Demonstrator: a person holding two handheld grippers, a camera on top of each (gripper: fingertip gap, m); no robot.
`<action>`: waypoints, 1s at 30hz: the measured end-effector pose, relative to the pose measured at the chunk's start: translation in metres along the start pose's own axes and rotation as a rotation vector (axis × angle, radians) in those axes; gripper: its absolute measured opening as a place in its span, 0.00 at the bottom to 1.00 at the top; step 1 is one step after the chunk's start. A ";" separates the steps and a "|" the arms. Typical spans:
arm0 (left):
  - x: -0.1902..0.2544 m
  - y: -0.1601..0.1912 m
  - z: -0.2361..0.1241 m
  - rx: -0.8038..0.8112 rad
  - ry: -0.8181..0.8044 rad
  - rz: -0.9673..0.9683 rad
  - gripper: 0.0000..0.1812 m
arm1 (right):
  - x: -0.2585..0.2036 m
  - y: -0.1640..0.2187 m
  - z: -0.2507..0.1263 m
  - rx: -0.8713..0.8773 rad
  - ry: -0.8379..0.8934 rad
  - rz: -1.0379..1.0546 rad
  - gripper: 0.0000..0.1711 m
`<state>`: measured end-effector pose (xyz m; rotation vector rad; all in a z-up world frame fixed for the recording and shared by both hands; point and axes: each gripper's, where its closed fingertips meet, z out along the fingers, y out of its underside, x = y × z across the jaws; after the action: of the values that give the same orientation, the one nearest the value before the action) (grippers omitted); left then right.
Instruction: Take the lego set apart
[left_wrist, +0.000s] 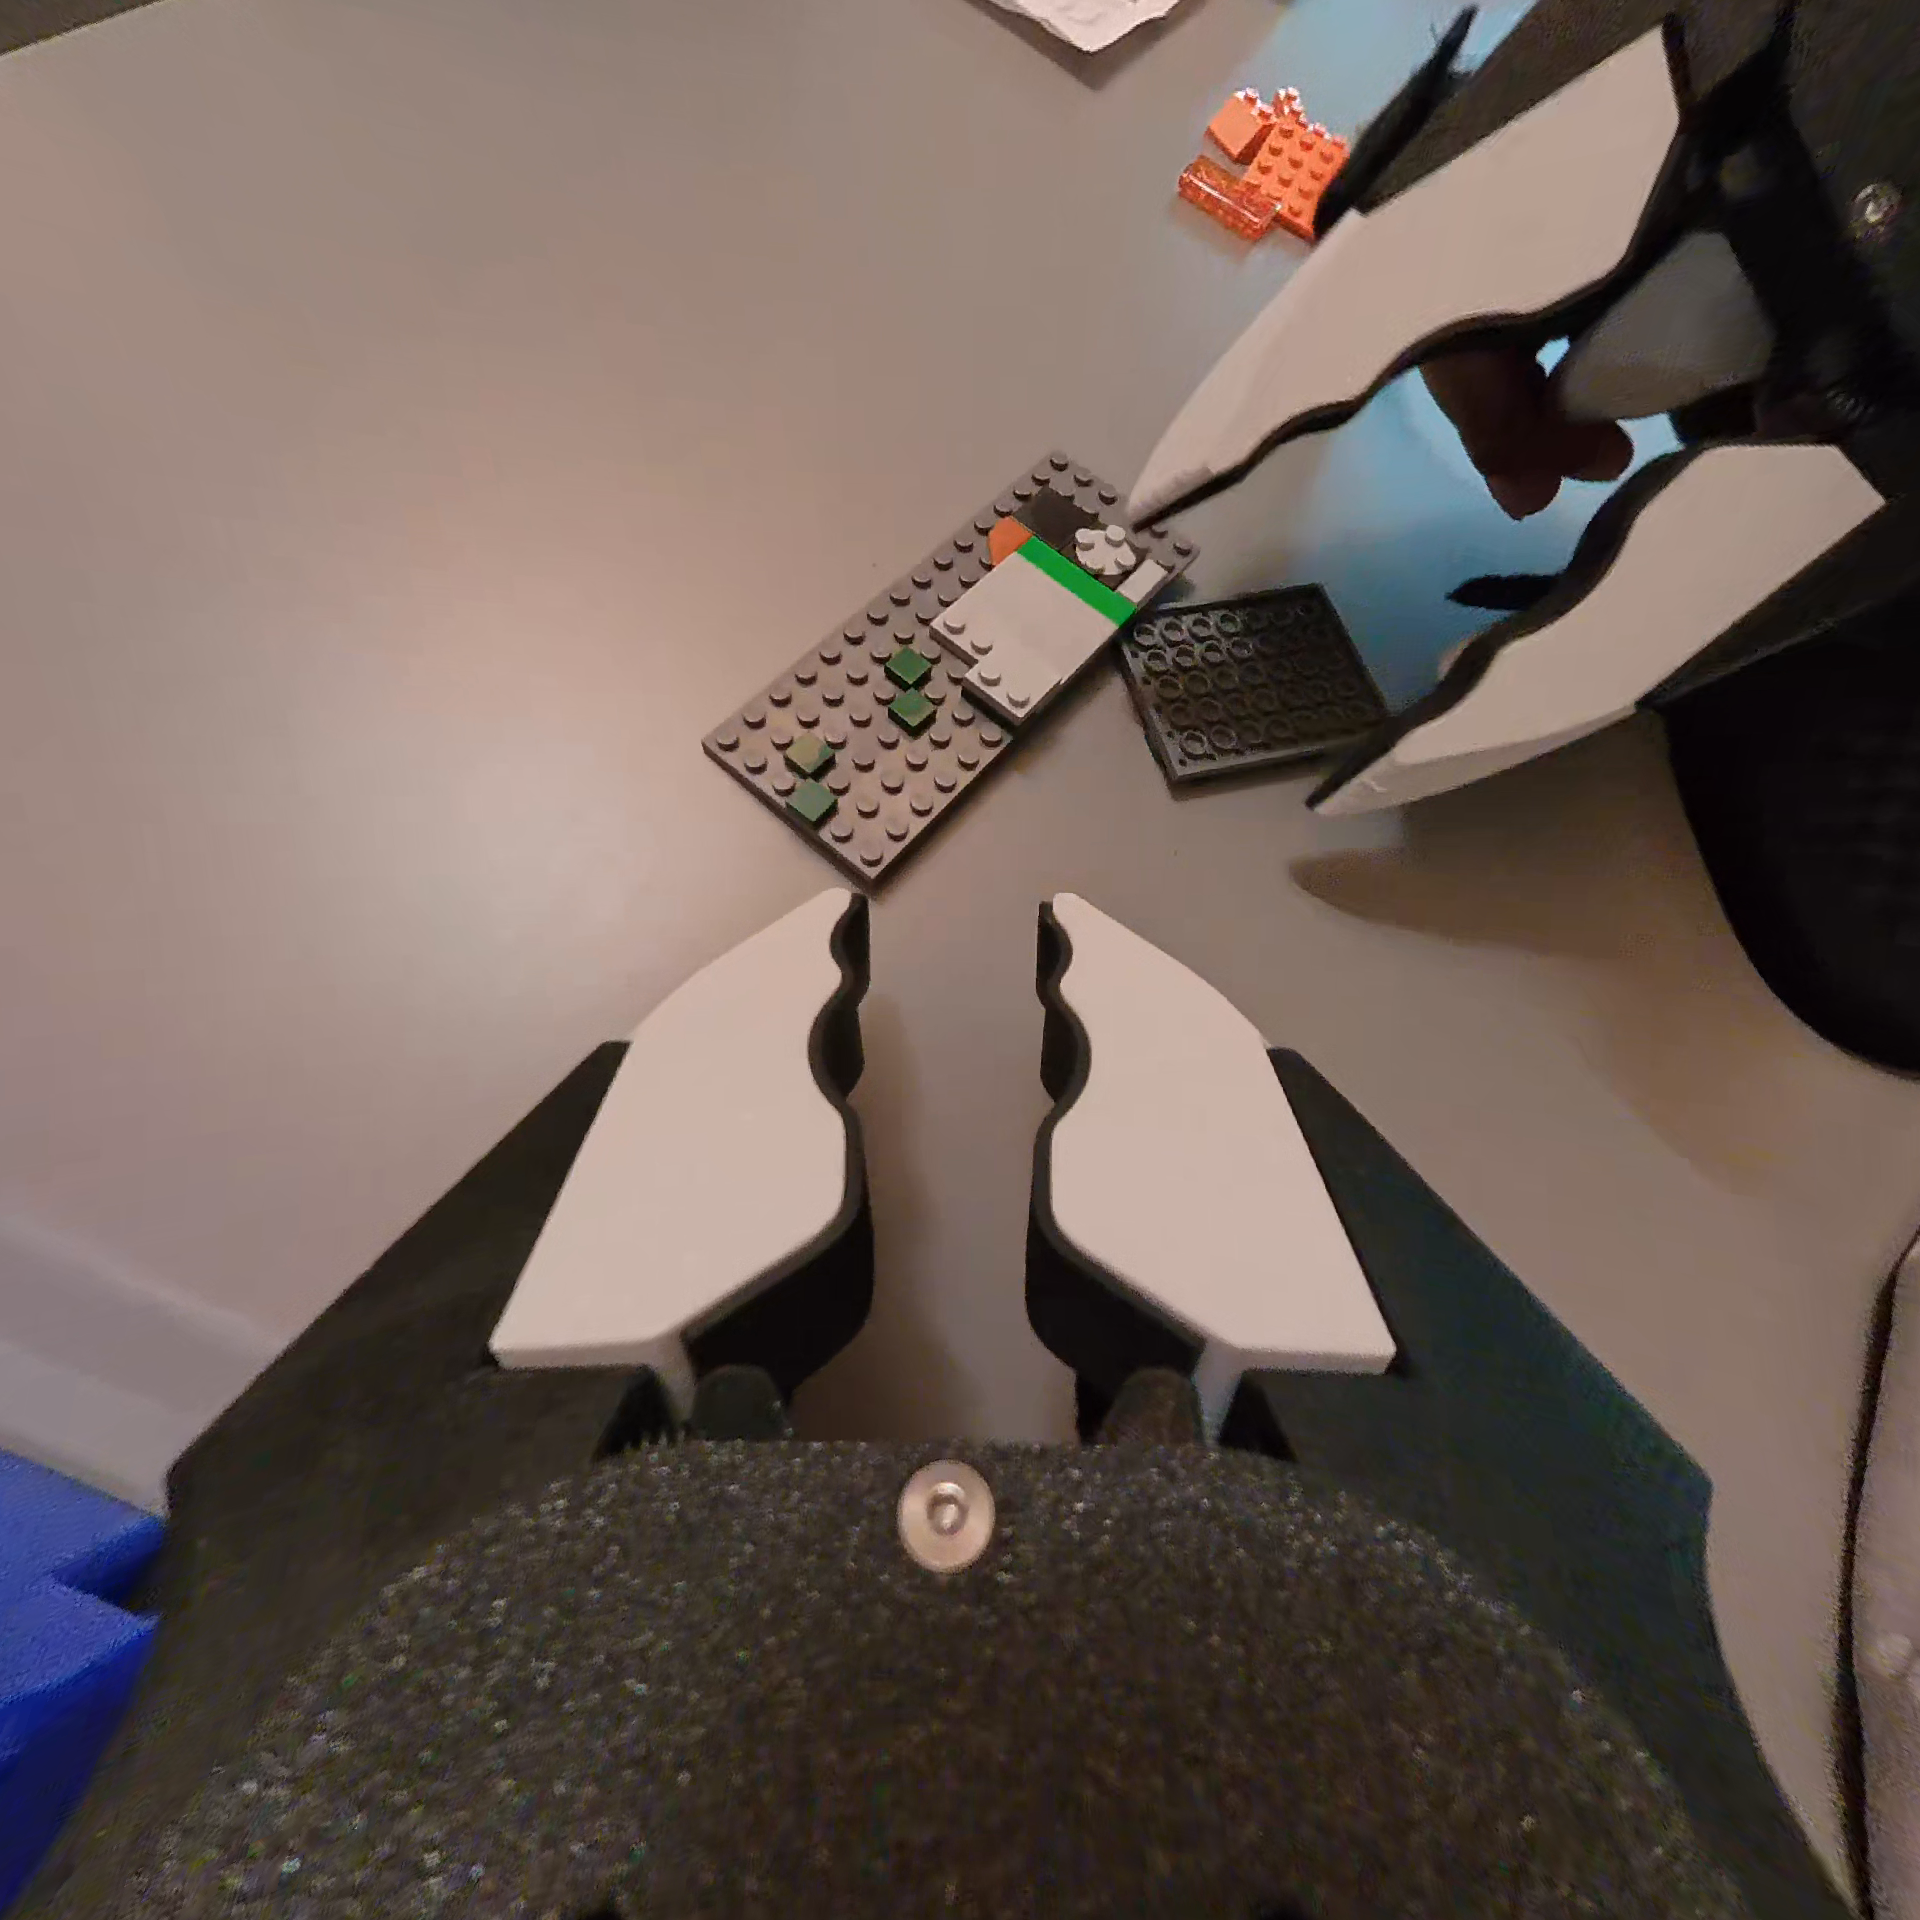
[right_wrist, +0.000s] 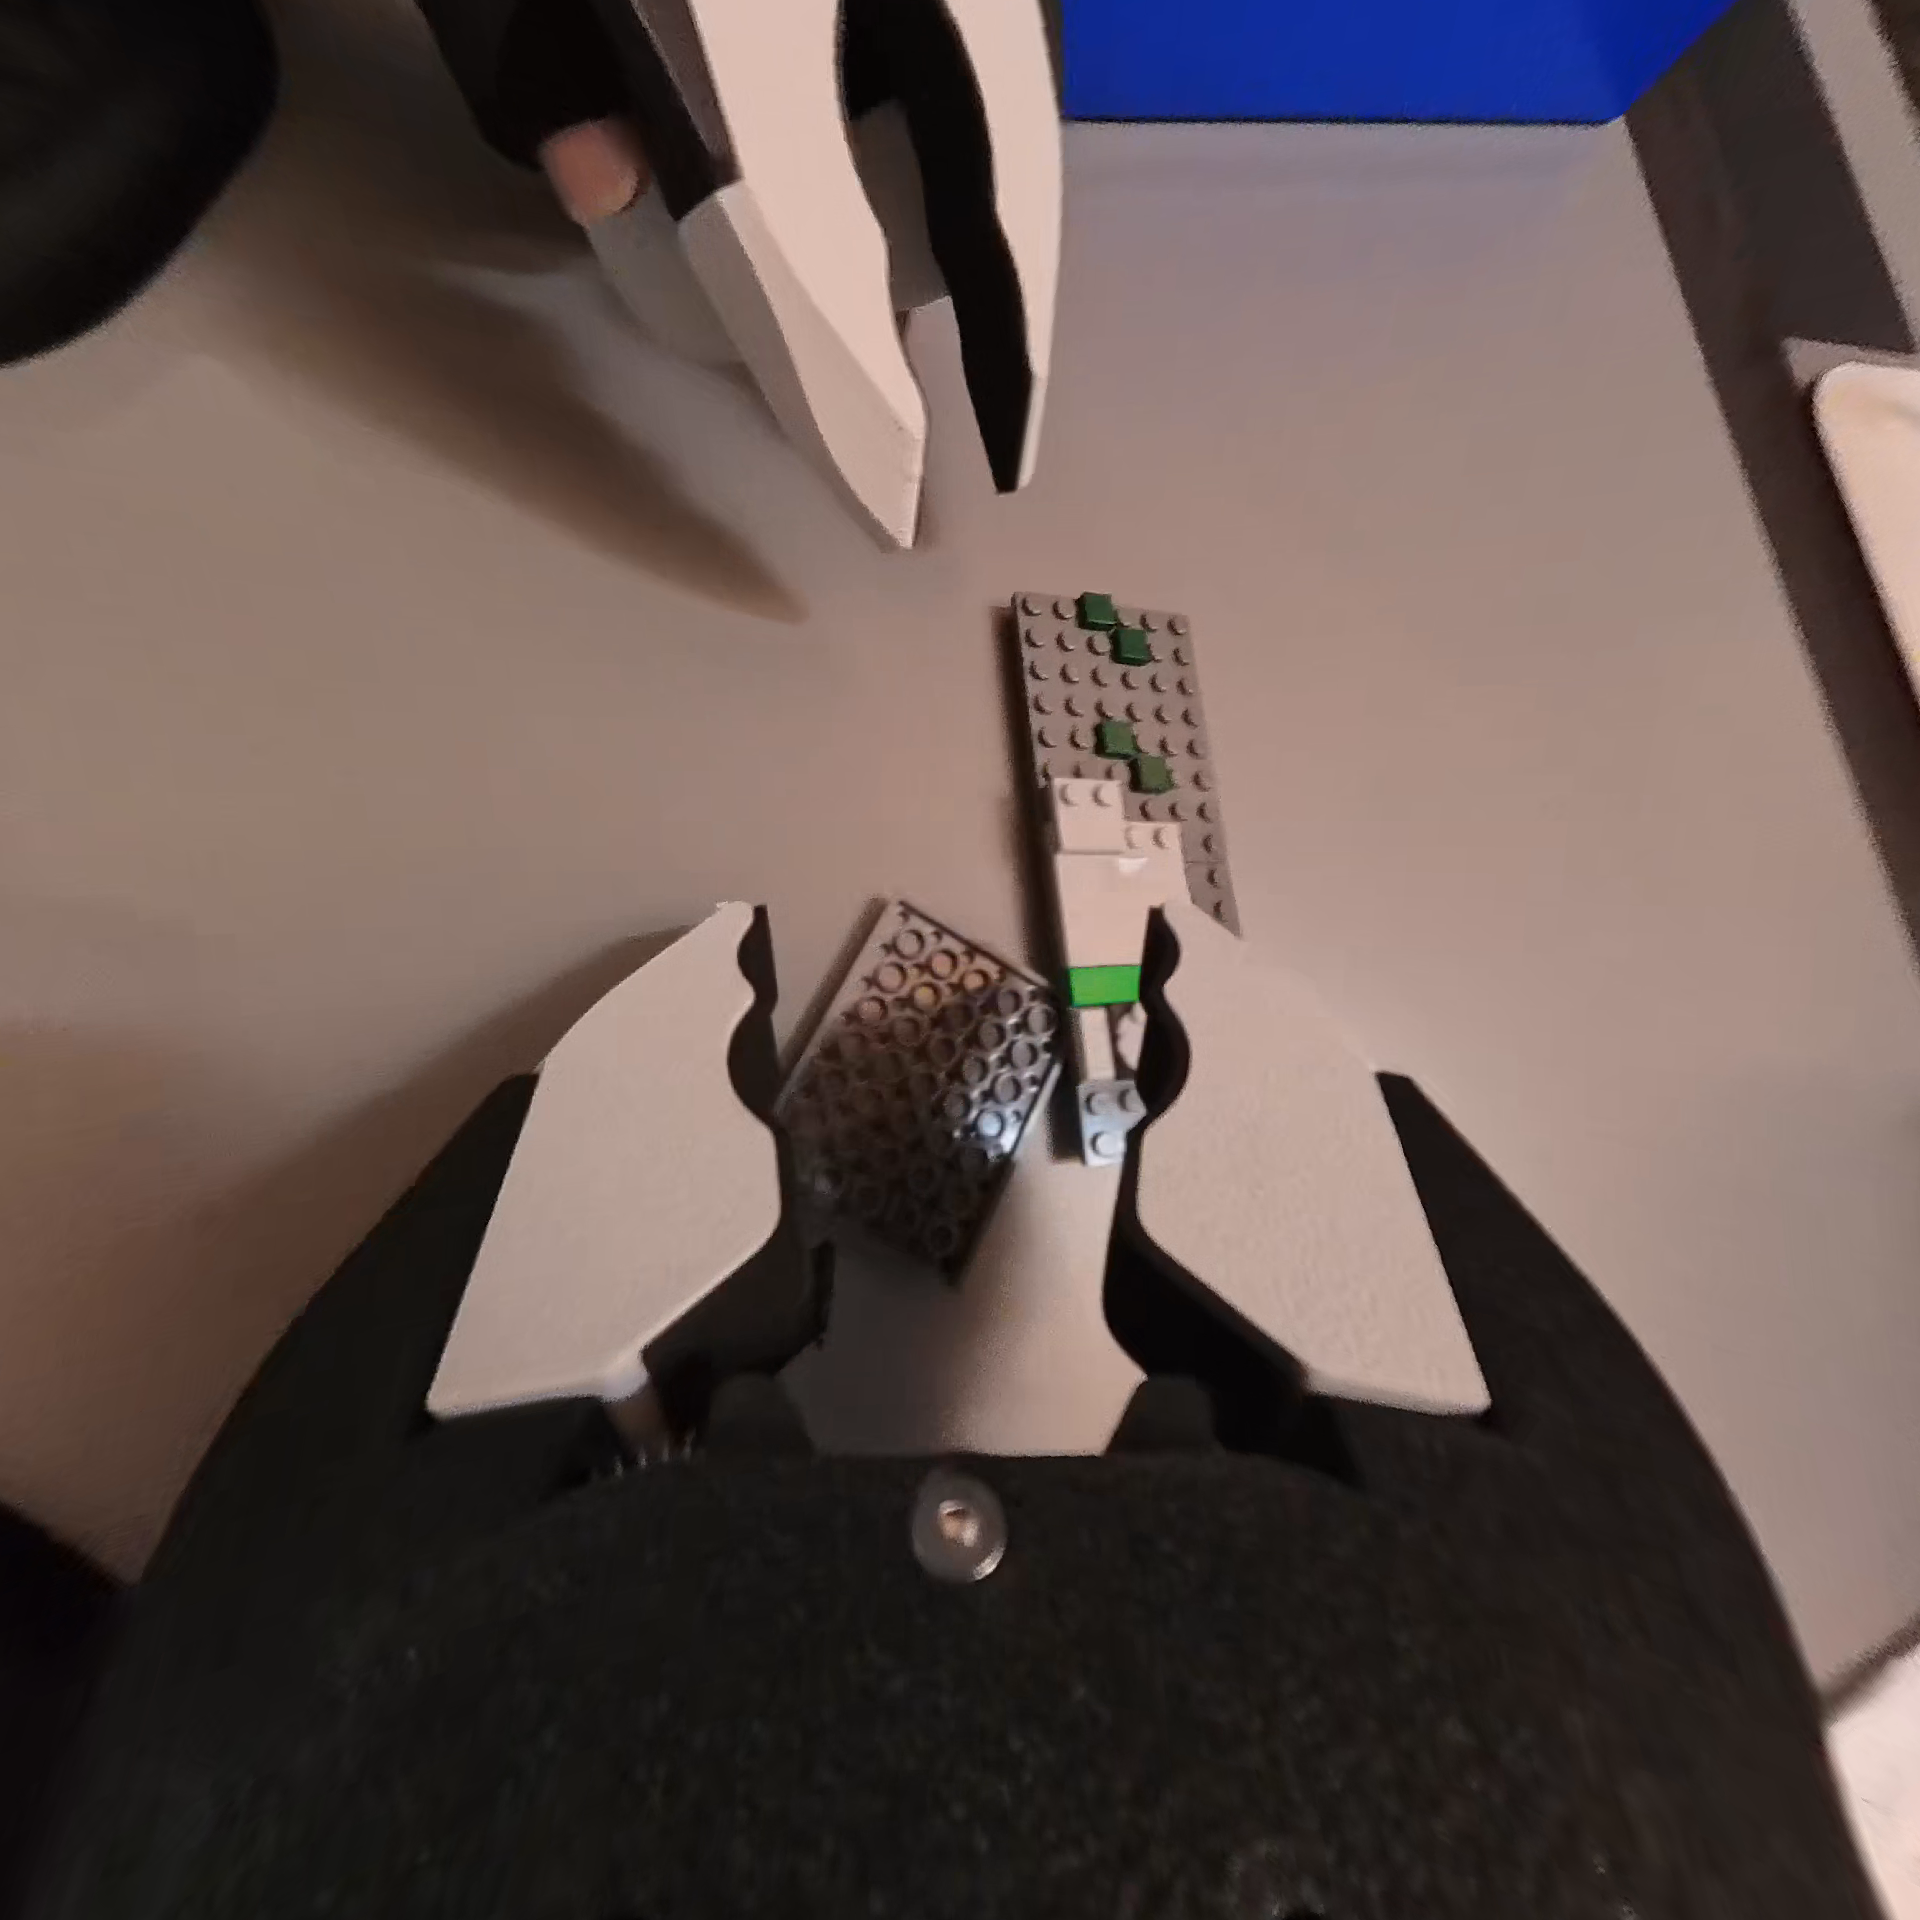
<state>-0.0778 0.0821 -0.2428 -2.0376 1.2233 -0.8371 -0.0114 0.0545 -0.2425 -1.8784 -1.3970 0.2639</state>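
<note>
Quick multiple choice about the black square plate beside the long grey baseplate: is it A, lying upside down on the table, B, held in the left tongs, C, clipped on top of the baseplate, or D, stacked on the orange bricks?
A: the black square plate shows its hollow underside tubes and lies on the table beside the grey baseplate.

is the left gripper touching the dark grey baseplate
Apart. The left wrist view shows bare table between the open left gripper and the near corner of the dark grey baseplate; the right wrist view shows the same gap.
</note>
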 end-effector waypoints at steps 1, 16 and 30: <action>0.001 0.001 0.001 -0.004 0.000 0.007 0.17 | 0.005 0.000 0.001 -0.003 0.016 0.004 0.39; 0.001 -0.002 0.000 0.043 -0.079 0.178 0.21 | 0.035 0.010 0.038 -0.139 -0.249 0.007 0.29; 0.023 0.017 0.008 -0.100 -0.055 0.469 0.33 | -0.011 -0.027 0.018 0.011 -0.310 -0.211 0.29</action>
<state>-0.0719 0.0558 -0.2555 -1.7236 1.6487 -0.4991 -0.0454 0.0558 -0.2390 -1.7145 -1.7828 0.4713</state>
